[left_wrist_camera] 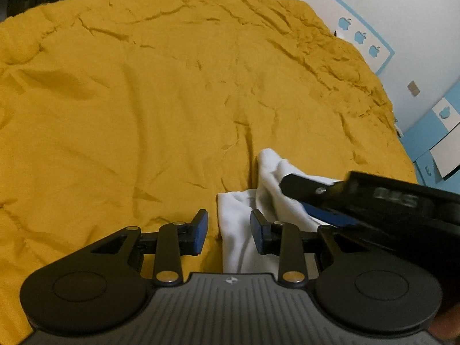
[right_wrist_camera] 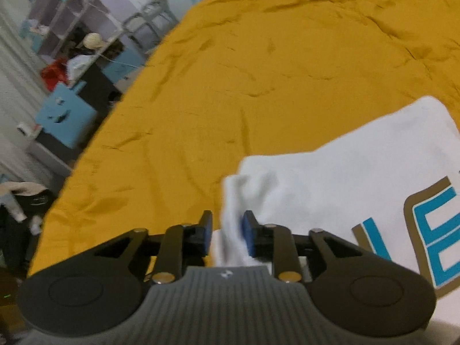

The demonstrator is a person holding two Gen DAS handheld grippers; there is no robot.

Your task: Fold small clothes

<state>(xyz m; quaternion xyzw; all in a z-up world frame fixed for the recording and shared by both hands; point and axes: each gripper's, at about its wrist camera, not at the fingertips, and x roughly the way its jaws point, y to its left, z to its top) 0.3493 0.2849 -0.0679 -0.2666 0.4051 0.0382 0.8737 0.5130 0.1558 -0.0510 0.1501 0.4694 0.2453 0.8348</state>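
Note:
A white T-shirt (right_wrist_camera: 345, 172) with blue and tan lettering lies on a yellow bed cover (right_wrist_camera: 258, 72). In the right wrist view a bunched fold of it rises between my right gripper's (right_wrist_camera: 227, 234) blue pads, which stand apart and do not squeeze it. In the left wrist view a white edge of the shirt (left_wrist_camera: 238, 230) runs between my left gripper's (left_wrist_camera: 230, 230) fingers; yellow cover shows beside the left pad, so the jaws are open around it. My right gripper (left_wrist_camera: 299, 201) reaches in from the right, over the same white cloth.
The wrinkled bed cover (left_wrist_camera: 143, 100) stretches far ahead and left of the shirt. A white wall with blue apple stickers (left_wrist_camera: 362, 37) bounds the bed on one side. Past the other edge stand a blue box (right_wrist_camera: 63, 115) and cluttered shelves (right_wrist_camera: 72, 20).

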